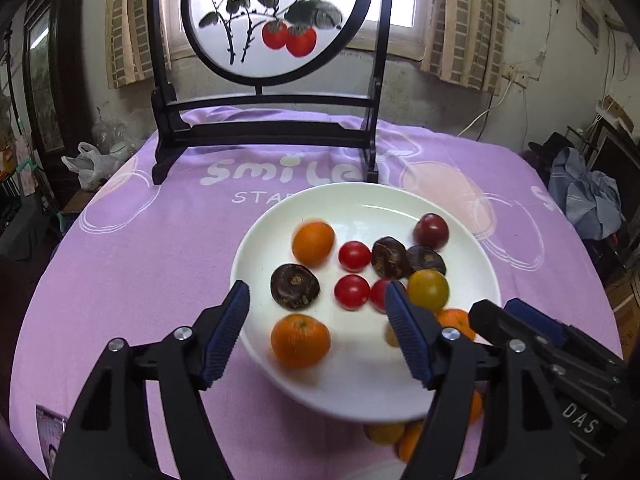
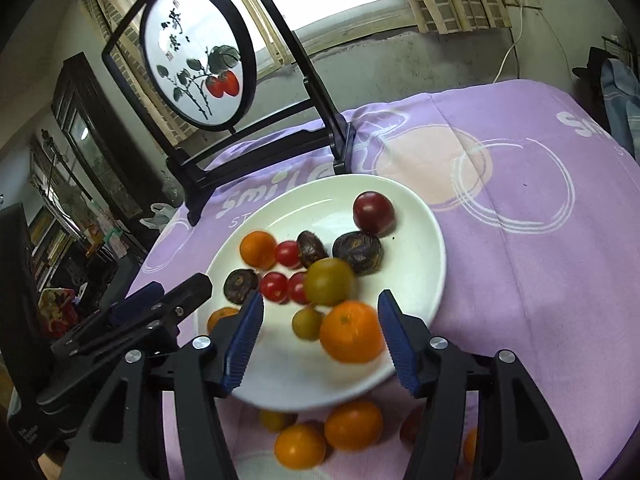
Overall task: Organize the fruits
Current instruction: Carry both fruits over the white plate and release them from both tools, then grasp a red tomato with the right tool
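Left gripper (image 1: 316,336) tilts down over near rim of white plate (image 1: 472,240), jaws parted, nothing gripped. Right gripper (image 2: 320,340) likewise, jaws apart, blurred orange (image 2: 352,336) between, untouched. More fruit (image 2: 354,424) half hidden below plate edge. Painted screen (image 1: 266,16) stands behind plate on purple cloth (image 1: 140,264).

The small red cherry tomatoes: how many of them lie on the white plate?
3. One lies beside the far orange; two lie side by side nearer the grippers, between the dark fruit and the yellow-green tomato. More may be hidden.
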A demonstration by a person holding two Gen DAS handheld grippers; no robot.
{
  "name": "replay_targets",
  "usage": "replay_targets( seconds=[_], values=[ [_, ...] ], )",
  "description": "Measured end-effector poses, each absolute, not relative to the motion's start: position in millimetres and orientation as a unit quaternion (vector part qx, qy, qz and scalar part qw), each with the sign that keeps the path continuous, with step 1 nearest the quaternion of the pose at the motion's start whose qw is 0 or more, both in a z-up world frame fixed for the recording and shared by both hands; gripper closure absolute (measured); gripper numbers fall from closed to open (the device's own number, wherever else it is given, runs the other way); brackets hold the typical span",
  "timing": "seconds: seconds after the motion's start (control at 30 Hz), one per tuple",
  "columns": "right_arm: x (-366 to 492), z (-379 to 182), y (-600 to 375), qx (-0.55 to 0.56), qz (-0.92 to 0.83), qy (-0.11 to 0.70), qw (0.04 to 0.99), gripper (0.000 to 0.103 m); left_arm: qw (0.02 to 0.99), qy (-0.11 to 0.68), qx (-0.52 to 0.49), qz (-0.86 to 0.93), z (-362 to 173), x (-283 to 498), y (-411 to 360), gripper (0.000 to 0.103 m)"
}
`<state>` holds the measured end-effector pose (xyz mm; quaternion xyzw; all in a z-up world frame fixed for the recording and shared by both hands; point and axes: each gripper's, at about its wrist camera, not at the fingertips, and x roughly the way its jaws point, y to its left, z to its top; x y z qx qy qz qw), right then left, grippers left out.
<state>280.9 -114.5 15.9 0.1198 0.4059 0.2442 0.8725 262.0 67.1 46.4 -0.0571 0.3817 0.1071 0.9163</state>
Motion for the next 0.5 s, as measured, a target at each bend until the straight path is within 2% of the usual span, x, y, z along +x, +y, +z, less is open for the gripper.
replay_targets(
  seconds=[0.2,0.3,0.5],
  values=[
    [249,24,-129,0.113,0.25,0.4,0.875,0.043,0.918,0.379,-0.059,0.101,49,223,53,0.029],
    [234,29,-139,0.107,0.244,0.385,0.884,0.038,0.916,0.384,-0.063,0.094,44,205,45,0.026],
    [200,28,-161,0.087,0.232,0.364,0.898,0.036,0.91,0.406,-0.053,0.07,20,173,23,0.023]
  ],
)
